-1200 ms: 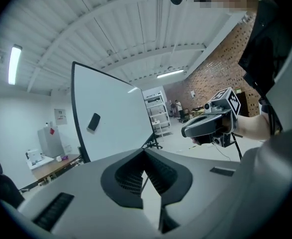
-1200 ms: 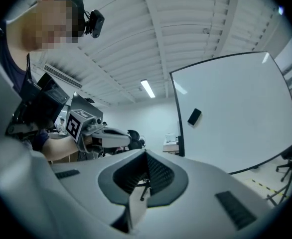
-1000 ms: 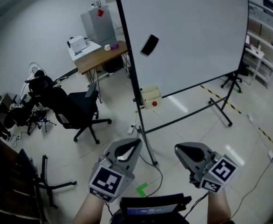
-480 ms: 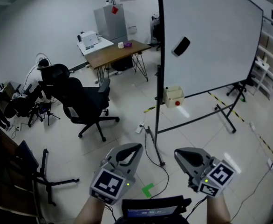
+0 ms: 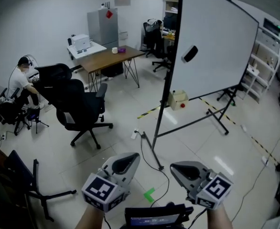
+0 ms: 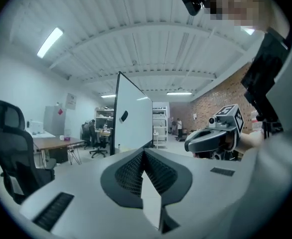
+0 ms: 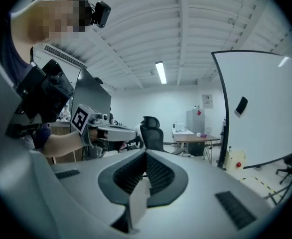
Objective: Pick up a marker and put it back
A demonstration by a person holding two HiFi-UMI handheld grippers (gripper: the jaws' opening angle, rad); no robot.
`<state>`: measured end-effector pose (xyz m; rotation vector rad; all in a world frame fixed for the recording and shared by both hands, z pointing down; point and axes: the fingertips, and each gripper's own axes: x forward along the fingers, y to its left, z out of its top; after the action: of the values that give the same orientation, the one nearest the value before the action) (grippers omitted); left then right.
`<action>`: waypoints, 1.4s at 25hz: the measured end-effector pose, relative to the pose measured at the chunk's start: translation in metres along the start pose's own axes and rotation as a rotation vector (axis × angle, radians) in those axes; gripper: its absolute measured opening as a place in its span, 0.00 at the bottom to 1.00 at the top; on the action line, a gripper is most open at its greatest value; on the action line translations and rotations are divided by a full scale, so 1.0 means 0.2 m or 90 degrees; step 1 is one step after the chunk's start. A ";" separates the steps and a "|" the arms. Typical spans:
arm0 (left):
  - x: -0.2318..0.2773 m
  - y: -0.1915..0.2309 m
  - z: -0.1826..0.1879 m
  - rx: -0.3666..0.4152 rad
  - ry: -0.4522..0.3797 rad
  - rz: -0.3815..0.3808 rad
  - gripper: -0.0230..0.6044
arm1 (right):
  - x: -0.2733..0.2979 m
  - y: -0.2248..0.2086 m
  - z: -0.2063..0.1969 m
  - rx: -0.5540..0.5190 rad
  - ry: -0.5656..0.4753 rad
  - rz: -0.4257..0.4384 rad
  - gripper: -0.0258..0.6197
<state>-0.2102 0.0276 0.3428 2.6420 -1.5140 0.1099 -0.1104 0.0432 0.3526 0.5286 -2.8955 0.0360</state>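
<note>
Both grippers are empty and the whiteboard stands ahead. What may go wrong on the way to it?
A cable lies on the floor by the foot of the whiteboard: a likely trip hazard. No marker shows from here, so finding one may take time. The left gripper and the right gripper are shut; either must open before a pick.

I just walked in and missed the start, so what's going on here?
A person holds a grey two-jaw tool in each hand, out in front. The left tool and the right tool are both shut and empty. Ahead stands a large white board on a black floor stand, a small black block stuck to it. I can make out no marker, so nothing is picked up yet.
</note>
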 end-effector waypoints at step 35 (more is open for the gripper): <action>0.18 -1.50 0.00 0.063 0.034 -0.022 0.04 | -1.43 0.10 -0.28 0.105 -0.063 -0.027 0.06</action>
<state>0.0664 0.1468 0.3339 2.7160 -1.4838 0.2575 0.1555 0.1646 0.3502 0.6359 -2.9933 0.2507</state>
